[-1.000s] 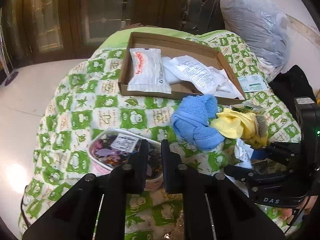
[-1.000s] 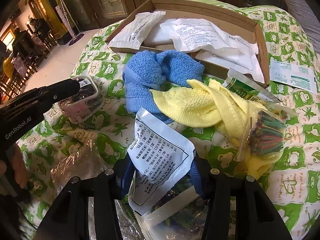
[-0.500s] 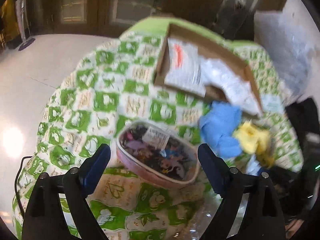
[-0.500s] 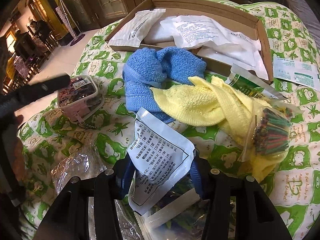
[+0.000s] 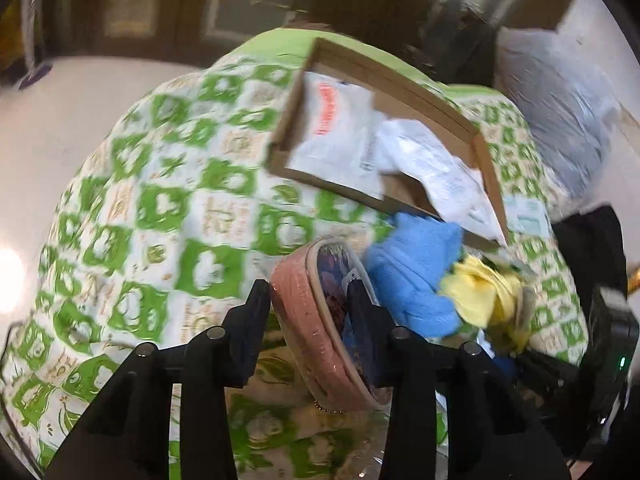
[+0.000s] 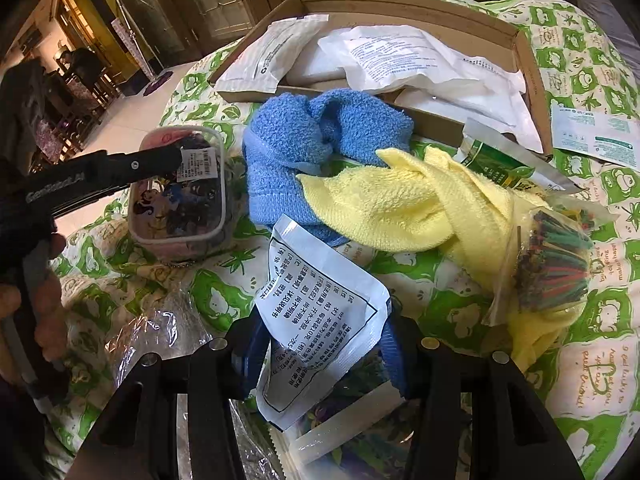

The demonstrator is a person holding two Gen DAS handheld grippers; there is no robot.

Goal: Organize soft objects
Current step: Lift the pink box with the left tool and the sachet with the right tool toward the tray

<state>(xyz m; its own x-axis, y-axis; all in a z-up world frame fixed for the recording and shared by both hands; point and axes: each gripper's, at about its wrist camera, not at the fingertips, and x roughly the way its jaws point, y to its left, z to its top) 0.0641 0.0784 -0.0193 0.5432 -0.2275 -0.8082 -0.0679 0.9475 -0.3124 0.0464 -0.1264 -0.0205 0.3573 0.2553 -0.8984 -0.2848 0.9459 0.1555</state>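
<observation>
Cardboard box (image 6: 528,68) holds white packets (image 6: 420,60).

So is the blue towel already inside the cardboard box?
No, the blue towel lies bunched on the green patterned cover just outside the cardboard box, beside the yellow towel.

Two handheld black plastic grippers: the left gripper (image 5: 308,304) has angular matte arms fastened with round silver screws; the right gripper (image 6: 320,344) matches it, with dark blue pads (image 6: 394,350) on its fingers. White lettering marks the left gripper's side; a green light (image 5: 621,362) glows on the right one's body.
</observation>
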